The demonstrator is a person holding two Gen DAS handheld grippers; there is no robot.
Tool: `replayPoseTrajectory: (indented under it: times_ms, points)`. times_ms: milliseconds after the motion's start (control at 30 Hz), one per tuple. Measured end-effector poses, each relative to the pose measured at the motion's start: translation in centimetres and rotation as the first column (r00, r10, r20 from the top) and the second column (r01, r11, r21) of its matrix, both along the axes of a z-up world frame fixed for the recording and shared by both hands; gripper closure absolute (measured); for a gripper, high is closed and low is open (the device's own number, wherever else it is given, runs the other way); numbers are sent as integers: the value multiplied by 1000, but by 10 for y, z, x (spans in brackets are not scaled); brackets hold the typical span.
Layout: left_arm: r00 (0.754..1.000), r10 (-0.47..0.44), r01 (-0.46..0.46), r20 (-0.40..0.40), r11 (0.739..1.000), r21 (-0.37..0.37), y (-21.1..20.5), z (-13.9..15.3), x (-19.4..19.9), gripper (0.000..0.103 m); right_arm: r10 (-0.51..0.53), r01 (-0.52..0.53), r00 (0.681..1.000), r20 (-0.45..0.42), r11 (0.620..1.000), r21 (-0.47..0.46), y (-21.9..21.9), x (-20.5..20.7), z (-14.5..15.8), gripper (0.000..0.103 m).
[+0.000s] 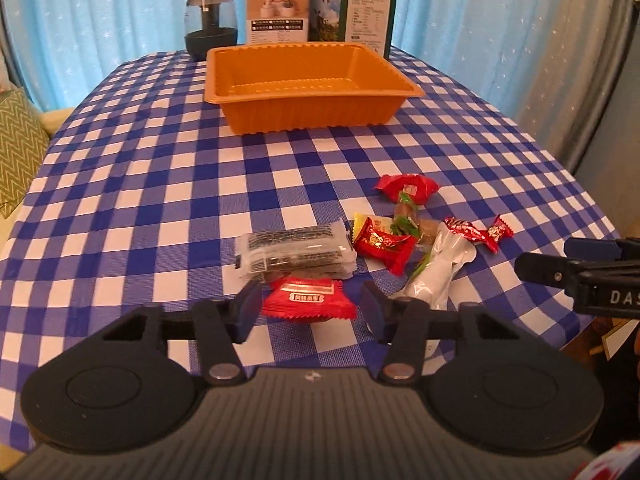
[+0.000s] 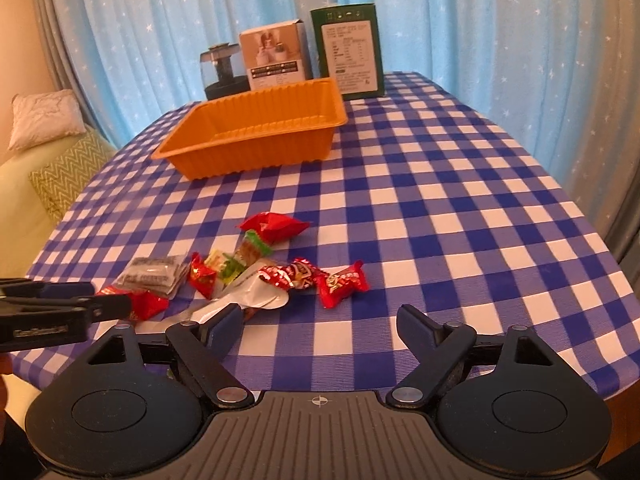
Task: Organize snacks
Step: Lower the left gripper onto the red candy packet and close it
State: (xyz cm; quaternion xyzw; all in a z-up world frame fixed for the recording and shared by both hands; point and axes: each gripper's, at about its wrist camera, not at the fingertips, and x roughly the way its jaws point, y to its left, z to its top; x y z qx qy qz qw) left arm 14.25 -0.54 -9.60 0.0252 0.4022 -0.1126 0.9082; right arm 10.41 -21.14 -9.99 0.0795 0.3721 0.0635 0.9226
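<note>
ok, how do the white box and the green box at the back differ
The white box is shorter and squarer; the green box stands taller. The white box shows a photo above black label strips; the green box shows a pale panel of small print. Both stand upright behind the orange tray.

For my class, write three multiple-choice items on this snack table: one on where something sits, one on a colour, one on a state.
1. Where is the orange tray relative to the snack pile?
A. Beyond it, toward the curtain
B. Under it
C. On the floor

2. What colour is the flat packet between the left gripper's fingers?
A. Green
B. Red
C. White

3. What does the tray hold?
A. All the snacks
B. Two boxes
C. Nothing

Answers:
1 A, the tray stands farther up the checked tablecloth, in front of the boxes.
2 B, its wrapper is red with a white label.
3 C, its ribbed floor shows bare in both views.
</note>
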Motion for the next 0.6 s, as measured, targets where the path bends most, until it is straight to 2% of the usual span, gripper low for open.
replayPoseTrajectory:
  times_ms: [300,600]
  points:
    - [997,-26,22,75,998,59,-5,-11,3,54,7,-7,1000,-24,1000,-20,7,7,-7,19]
    - [996,4,-5,91,1000,13,4,-18,11,48,5,-6,999,-34,1000,-31,10,7,-10,18]
